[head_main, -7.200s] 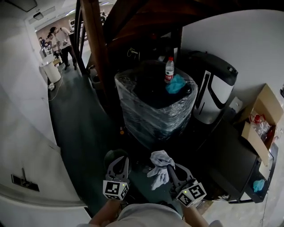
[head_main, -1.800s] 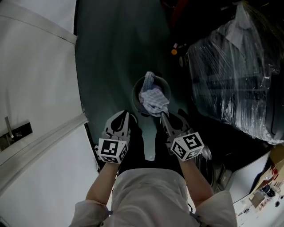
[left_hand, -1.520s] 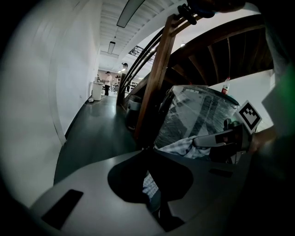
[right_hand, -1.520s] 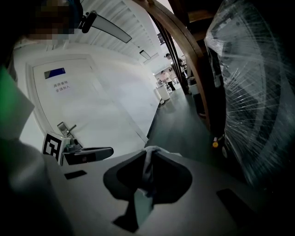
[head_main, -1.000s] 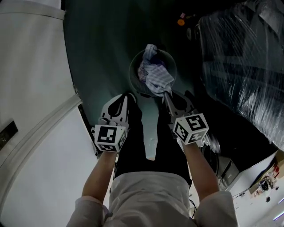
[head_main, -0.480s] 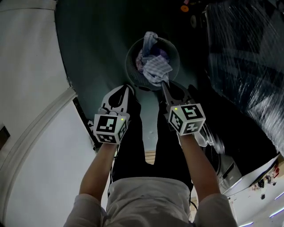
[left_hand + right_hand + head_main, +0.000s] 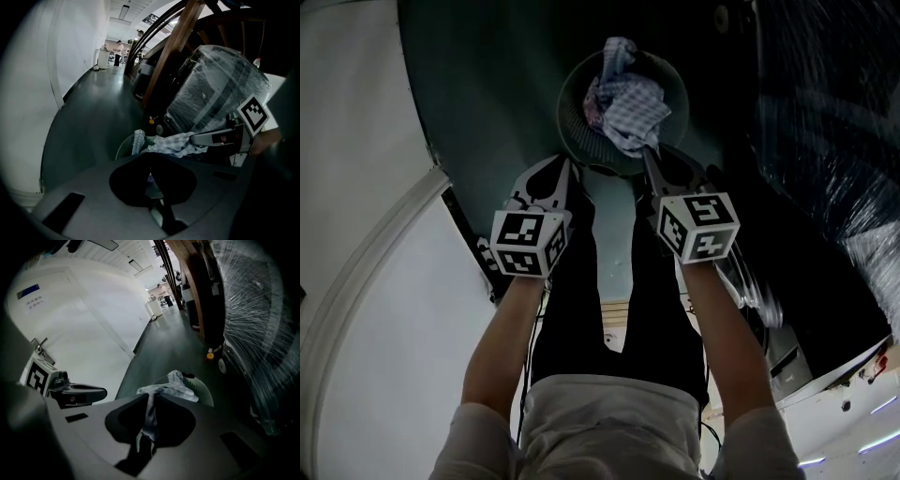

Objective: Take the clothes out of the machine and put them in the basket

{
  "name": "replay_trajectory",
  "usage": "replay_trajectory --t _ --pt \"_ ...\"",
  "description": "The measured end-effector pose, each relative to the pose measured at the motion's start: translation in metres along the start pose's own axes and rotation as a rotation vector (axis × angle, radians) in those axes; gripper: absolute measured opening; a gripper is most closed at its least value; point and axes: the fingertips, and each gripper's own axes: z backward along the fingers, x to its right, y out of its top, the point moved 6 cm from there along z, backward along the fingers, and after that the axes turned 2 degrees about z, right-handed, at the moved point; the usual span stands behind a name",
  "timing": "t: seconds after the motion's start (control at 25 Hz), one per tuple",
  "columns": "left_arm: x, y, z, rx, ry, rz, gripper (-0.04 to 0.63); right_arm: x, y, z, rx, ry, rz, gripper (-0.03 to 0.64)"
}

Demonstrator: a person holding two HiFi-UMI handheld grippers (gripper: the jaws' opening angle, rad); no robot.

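Note:
A round grey basket [image 7: 566, 98] stands on the dark floor, top centre in the head view, with several clothes piled in it. A blue-and-white checked cloth [image 7: 635, 111] lies on top of the pile. My right gripper [image 7: 648, 156] is shut on its near edge, just over the basket's near rim. In the right gripper view a strip of the checked cloth [image 7: 149, 420] runs between the closed jaws of the right gripper [image 7: 151, 399]. My left gripper [image 7: 569, 165] hovers beside the rim, shut and empty. From the left gripper view the basket [image 7: 121, 146] sits just beyond the left gripper [image 7: 150, 158].
A bulky load wrapped in plastic film [image 7: 830, 122] rises close on the right. A white wall [image 7: 356, 197] runs along the left. The person's dark trousers [image 7: 581, 309] are under both grippers. A small orange thing [image 7: 210, 356] lies beyond the basket. People [image 7: 118, 47] stand far down the corridor.
Both grippers have sunk toward the basket. The checked cloth has come down with the right gripper and now rests on the pile. The left gripper stayed shut and empty.

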Motion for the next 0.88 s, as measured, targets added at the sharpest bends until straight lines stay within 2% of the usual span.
replay_trajectory --t 0.88 --pt "-0.039 -0.062 -0.095 -0.244 0.028 0.07 0.02 0.055 -0.077 -0.092 -0.229 -0.096 -0.087 0.039"
